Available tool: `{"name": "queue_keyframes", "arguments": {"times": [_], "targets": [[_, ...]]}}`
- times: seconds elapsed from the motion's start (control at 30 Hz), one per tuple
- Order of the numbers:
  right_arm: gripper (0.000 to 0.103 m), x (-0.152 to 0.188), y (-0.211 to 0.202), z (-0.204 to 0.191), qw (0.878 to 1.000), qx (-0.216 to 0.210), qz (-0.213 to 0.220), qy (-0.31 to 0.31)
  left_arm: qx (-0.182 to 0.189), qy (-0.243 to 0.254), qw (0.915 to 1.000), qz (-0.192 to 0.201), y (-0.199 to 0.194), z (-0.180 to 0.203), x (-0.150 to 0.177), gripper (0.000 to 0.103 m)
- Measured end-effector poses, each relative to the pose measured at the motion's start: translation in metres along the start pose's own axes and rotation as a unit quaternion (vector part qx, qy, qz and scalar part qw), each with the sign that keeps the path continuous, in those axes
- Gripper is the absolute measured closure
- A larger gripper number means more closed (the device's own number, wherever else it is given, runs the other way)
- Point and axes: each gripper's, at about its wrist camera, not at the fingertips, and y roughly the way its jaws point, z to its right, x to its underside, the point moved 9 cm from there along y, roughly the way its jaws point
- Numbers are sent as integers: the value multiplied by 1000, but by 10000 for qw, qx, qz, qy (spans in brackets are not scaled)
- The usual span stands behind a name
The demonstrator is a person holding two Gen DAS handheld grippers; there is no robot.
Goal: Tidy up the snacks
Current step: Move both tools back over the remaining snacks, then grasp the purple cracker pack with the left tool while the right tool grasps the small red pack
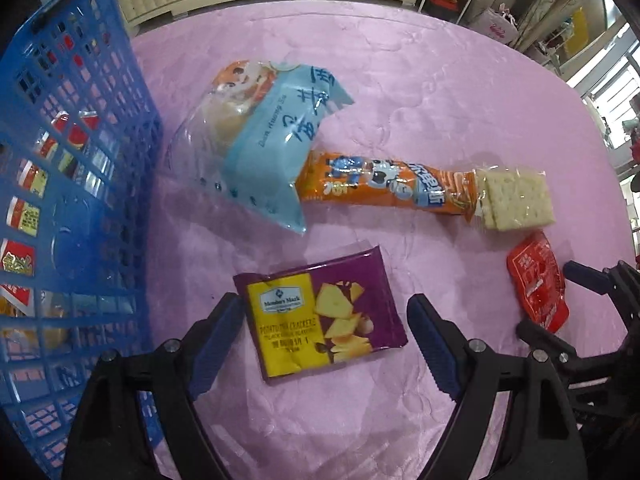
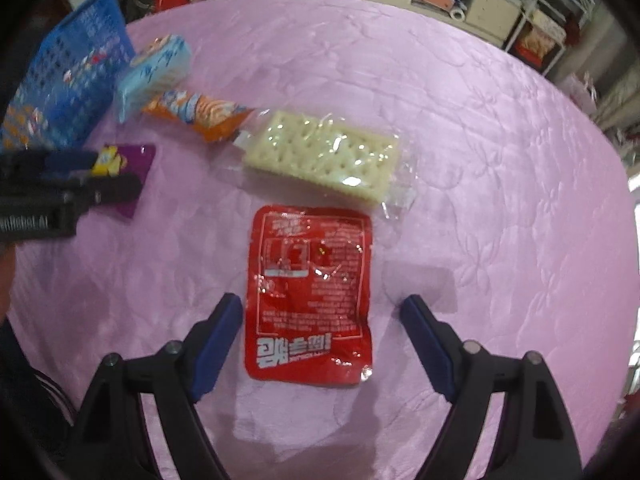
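Left gripper (image 1: 326, 320) spread astride the purple cracker packet (image 1: 320, 320); right gripper (image 2: 322, 322) spread astride the red sauce pouch (image 2: 310, 296) on the desk (image 2: 480, 160).

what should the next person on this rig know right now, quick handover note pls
Left hand-held gripper: open, straddling the purple potato cracker packet, not gripped.
Right hand-held gripper: open, straddling the red sauce pouch, not gripped.
On the pink tablecloth: light blue pastry bag overlapping the orange snack stick pack, and the clear-wrapped soda crackers.
Done: blue basket at left already holds several packets.
Left: five snacks to move into the basket.
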Motion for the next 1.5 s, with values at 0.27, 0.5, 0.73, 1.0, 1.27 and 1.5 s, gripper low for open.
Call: {"name": "queue_keyframes", "arguments": {"times": [0.27,0.5,0.73,1.0,1.27,1.5], "targets": [[46,6,-13,-4,9999,-30,77,-137,-341,205,9992,-12,5,1,1,25],[55,10,-19,-17,9996,-83,228,-124,-229,157,9996,8,-7,-1,5,40],[87,18,-33,-11,9975,-548,326,316,-80,274,9994,178,-28,10,16,42],[100,9,-66,-20,9965,-570,566,238,93,557,9960,694,-84,28,27,43],[100,-12,-110,-28,9936,-590,949,188,382,578,9888,1318,-166,23,31,43],[100,-47,-166,-60,9875,-641,1439,-81,292,569,9826,1744,-207,-11,20,43]]}}
